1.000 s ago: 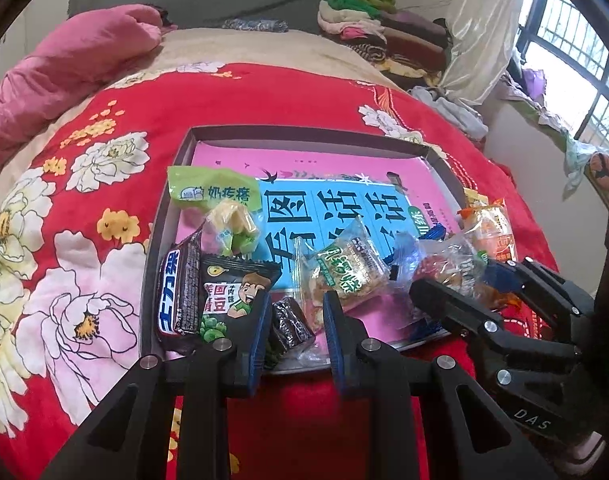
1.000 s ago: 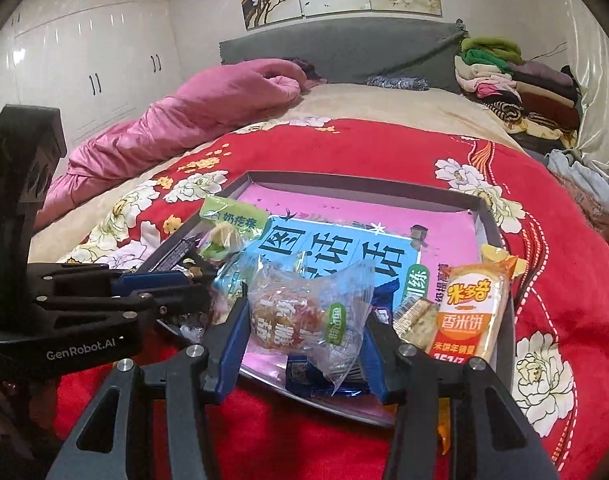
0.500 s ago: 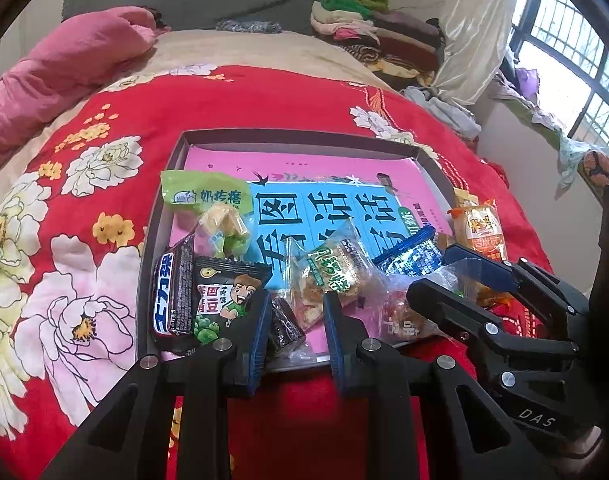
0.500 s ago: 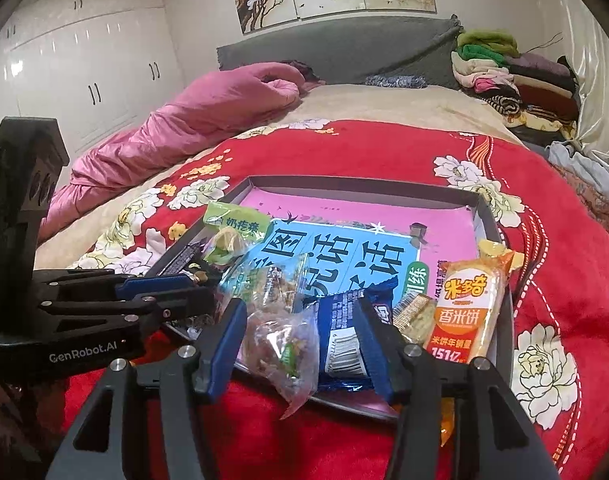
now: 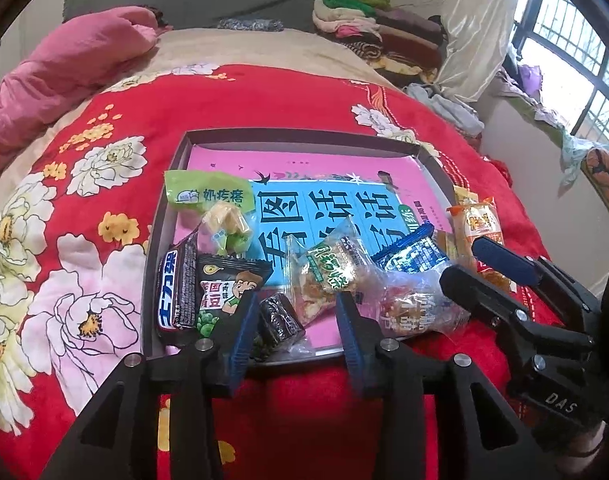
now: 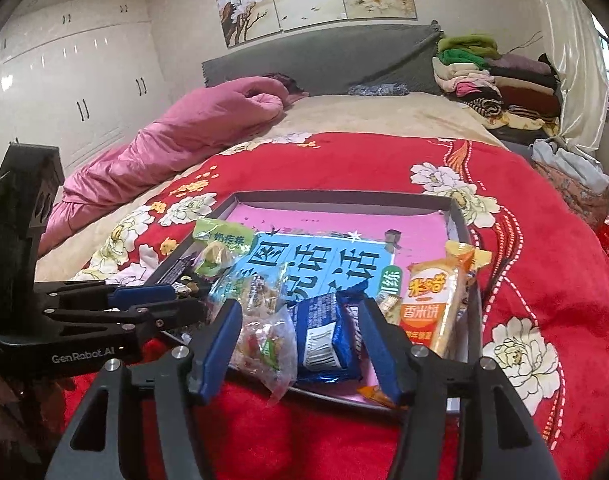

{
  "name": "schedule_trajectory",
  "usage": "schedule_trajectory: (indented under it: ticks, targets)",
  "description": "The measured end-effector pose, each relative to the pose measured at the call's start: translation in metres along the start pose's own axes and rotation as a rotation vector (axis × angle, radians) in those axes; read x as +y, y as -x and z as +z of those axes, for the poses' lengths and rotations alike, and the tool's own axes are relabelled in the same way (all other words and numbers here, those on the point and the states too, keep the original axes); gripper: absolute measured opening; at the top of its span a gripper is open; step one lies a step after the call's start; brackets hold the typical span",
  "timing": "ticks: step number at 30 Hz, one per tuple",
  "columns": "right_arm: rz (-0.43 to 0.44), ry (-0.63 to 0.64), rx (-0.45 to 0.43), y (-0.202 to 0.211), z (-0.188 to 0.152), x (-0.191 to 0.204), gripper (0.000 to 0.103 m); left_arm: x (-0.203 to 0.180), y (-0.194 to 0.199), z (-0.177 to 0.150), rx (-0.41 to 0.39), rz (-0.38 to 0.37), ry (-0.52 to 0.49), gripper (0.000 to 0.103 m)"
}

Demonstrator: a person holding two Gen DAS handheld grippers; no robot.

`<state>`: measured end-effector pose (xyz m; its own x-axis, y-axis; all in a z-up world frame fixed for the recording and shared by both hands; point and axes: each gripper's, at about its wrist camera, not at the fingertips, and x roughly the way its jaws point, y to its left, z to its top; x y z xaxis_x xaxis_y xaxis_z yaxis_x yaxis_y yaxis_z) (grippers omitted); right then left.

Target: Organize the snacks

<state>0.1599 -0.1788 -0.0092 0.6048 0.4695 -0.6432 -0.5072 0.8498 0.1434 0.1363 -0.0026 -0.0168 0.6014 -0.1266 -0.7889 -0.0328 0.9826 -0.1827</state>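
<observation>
- Left wrist view: the left tool (image 5: 296,312) hangs over the near edge of a shallow grey tray (image 5: 304,135) on a bed with a red flowered blanket (image 5: 104,128); its blue-padded jaws are spread and hold nothing.
- Between those jaws lies a small dark wrapped sweet (image 5: 280,320), with a clear bag of crackers (image 5: 328,276) bearing green Chinese writing just behind it.
- At the tray's left side lie a black chocolate bar (image 5: 176,288) with white Chinese lettering, a black pea packet (image 5: 224,288) showing a cartoon boy, and a green packet (image 5: 208,196) printed 奶疙瘩.
- Under the snacks is a pink book (image 5: 304,168) with a blue panel of large black characters.
- The right tool (image 5: 480,268) reaches in from the right, marked "DAS" on its body, jaws parted above a clear bag of sweets (image 5: 416,308) at the tray's near edge.
- Right wrist view: the right tool (image 6: 300,316) is spread, gripping nothing; the clear bag of sweets (image 6: 264,344) and a blue foil packet (image 6: 324,340) with a barcode lie between its jaws.
- An orange rice cracker pack (image 6: 428,312), reading 米多奇 and 香米饼, leans at the tray's right wall (image 6: 460,224).
- The left tool (image 6: 184,300) enters from the left, its body marked "GenRobot.AI".
</observation>
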Motion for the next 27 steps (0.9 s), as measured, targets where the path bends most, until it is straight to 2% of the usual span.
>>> schedule_trajectory:
  ticks: [3,5,9,16,27]
  targets:
    - [-0.010,-0.004,-0.015,0.004,0.001,-0.002,0.061,0.001,0.003,0.000,-0.002,0.010,0.002,0.043]
    - [-0.018,-0.005,-0.024,0.006,0.001,-0.003,0.061,0.003,0.005,0.001,-0.006,0.008,0.009,0.052]
    - [-0.033,-0.019,-0.042,0.012,0.002,-0.006,0.062,0.003,0.009,0.002,-0.015,0.010,0.008,0.054]
    - [-0.062,-0.029,-0.074,0.020,0.004,-0.009,0.068,0.004,0.013,0.003,-0.024,0.014,0.008,0.071]
    - [-0.089,-0.033,-0.104,0.030,0.004,-0.010,0.076,0.004,0.024,0.005,-0.056,0.030,0.008,0.075]
